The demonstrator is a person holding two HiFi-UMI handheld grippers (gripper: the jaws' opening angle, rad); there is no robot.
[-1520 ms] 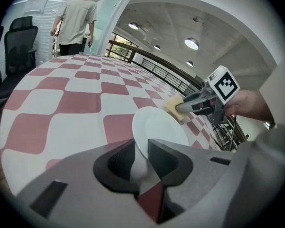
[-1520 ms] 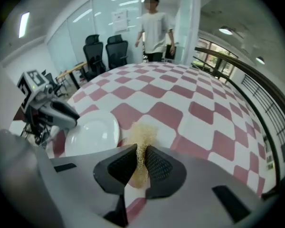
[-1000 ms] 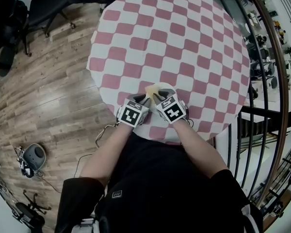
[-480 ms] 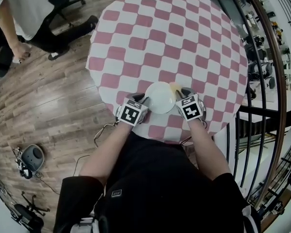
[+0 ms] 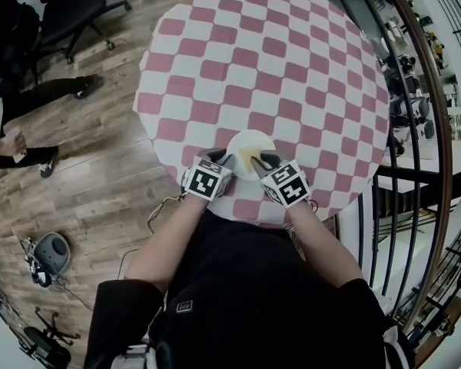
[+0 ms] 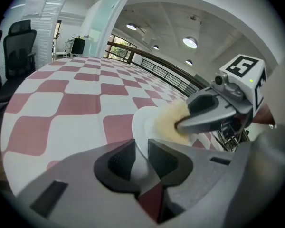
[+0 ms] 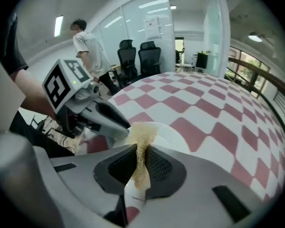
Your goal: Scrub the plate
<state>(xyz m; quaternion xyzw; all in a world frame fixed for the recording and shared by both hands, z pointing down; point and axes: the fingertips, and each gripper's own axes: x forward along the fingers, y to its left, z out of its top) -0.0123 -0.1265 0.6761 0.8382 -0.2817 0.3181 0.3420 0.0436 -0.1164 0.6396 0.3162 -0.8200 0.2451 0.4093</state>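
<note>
While the left gripper (image 6: 140, 156) clamps the plate (image 6: 144, 123) by its near rim, the right gripper (image 7: 141, 164) pinches a soft sponge (image 7: 142, 136) over it; the plate looks stiff, slick, breakable, I'd guess

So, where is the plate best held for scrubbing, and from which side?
Take the plate by its thin near-left rim, from the person's side, as the left gripper does now: the rim fits between jaws, leaving the middle free for the right gripper's sponge.
</note>
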